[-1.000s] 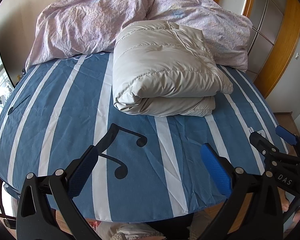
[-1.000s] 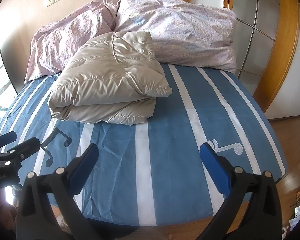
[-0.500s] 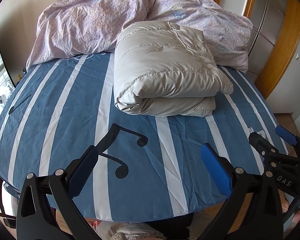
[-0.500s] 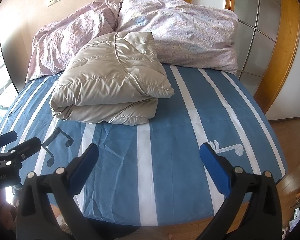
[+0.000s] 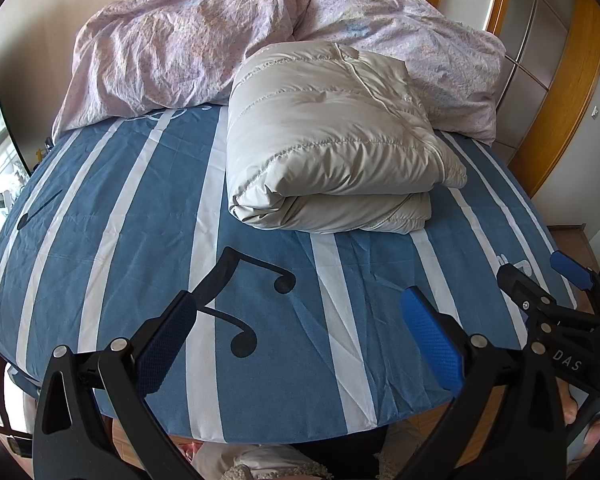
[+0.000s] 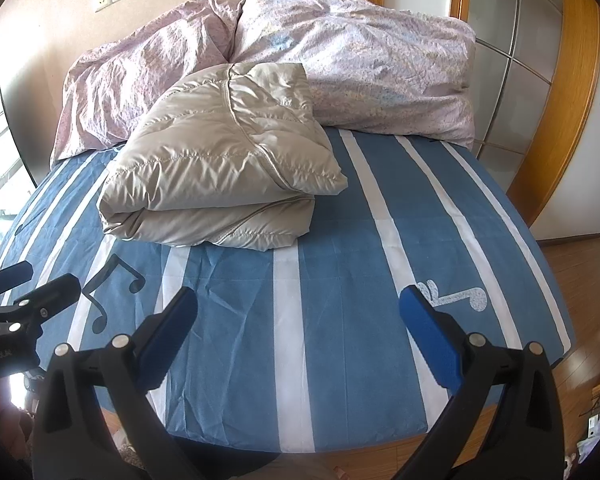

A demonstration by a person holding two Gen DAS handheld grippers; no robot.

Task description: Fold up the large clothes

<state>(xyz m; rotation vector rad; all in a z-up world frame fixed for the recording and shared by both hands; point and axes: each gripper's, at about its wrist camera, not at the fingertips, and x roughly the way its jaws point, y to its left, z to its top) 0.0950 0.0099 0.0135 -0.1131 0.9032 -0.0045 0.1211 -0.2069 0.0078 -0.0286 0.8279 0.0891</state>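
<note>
A beige quilted down jacket (image 5: 332, 148) lies folded into a thick rectangular bundle on the blue bed with white stripes (image 5: 140, 216); it also shows in the right wrist view (image 6: 220, 176). My left gripper (image 5: 296, 324) is open and empty, held near the foot edge of the bed, well short of the jacket. My right gripper (image 6: 296, 324) is open and empty too, also near the foot edge, to the right of the left one. Each gripper shows at the edge of the other's view.
A crumpled lilac duvet (image 5: 220, 40) is heaped along the head of the bed behind the jacket (image 6: 360, 64). Wooden-framed sliding doors (image 6: 540, 80) stand to the right, with wooden floor (image 6: 580, 280) beside the bed. A window is at far left.
Both grippers have drifted slightly back and stay open. The folded jacket has not moved.
</note>
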